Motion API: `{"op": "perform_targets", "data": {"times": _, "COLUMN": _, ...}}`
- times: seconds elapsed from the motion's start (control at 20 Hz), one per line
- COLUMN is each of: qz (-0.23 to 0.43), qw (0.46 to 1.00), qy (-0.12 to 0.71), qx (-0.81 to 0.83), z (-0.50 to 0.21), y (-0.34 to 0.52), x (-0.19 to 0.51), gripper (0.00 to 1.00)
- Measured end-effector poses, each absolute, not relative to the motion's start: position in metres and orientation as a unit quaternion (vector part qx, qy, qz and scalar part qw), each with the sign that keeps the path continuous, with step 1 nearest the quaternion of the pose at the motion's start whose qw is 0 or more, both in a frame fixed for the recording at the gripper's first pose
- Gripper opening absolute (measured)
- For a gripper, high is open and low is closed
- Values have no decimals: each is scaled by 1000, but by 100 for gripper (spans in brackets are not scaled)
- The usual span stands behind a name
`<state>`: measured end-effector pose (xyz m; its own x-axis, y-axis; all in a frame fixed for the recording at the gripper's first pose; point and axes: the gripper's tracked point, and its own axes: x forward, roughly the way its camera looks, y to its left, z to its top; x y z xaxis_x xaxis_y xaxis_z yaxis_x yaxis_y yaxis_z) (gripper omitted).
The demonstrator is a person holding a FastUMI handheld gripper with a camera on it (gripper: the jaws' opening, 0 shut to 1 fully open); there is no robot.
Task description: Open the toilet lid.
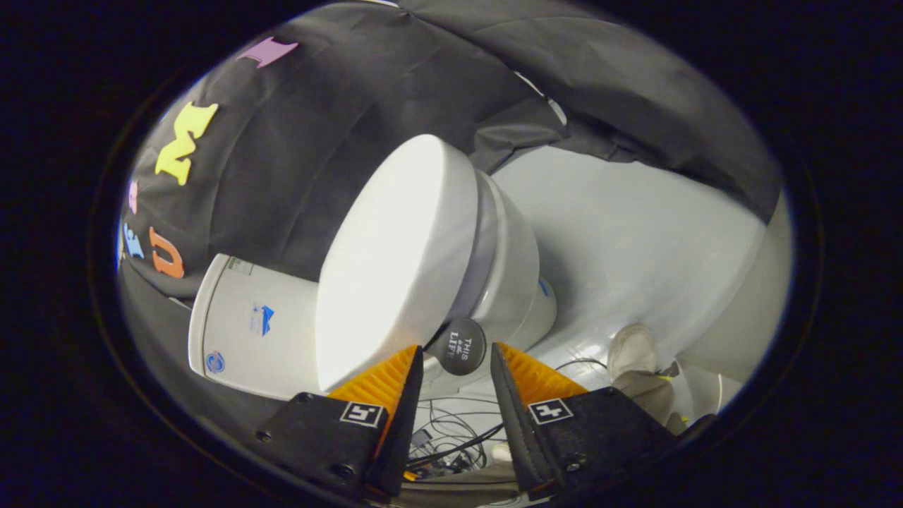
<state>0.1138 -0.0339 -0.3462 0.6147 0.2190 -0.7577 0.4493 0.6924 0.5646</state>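
Two fingers of the hand-held gripper (457, 367) stand apart, grasping nothing; a round dark handle (458, 346) on the closed toilet lid (395, 261) sits between their tips, over the bowl (511, 282).

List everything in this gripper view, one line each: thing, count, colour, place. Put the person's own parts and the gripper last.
toilet lid: one, white, closed over the bowl, just ahead of the fingers.
toilet bowl: one, white, under the lid.
cistern: one, white, behind the lid, against the booth wall.
round tab: one, dark with pale print, at the lid's front edge, just ahead of the gap between the fingers.
floor: pale grey, beyond the bowl.
cables: several, dark, on the floor below the fingers.
shoe: one, pale, beside the bowl.
gripper: one, fingers open, gripping nothing.
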Motion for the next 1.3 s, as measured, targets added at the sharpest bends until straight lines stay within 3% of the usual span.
{"op": "perform_targets", "data": {"times": 0.1, "qz": -73, "qw": 812, "qy": 429, "qx": 389, "z": -348, "y": -35, "x": 119, "gripper": 55}}
{"op": "perform_targets", "data": {"times": 0.25, "qz": -85, "qw": 807, "qy": 439, "qx": 387, "z": -356, "y": -41, "x": 123, "gripper": 36}}
{"op": "perform_targets", "data": {"times": 0.5, "qz": -84, "qw": 791, "qy": 437, "qx": 420, "z": -356, "y": -52, "x": 120, "gripper": 32}}
{"op": "perform_targets", "data": {"times": 0.7, "qz": -92, "qw": 777, "qy": 426, "qx": 455, "z": -356, "y": -61, "x": 120, "gripper": 22}}
{"op": "perform_targets", "data": {"times": 1.3, "qz": -90, "qw": 791, "qy": 404, "qx": 451, "z": -331, "y": -58, "x": 120, "gripper": 9}}
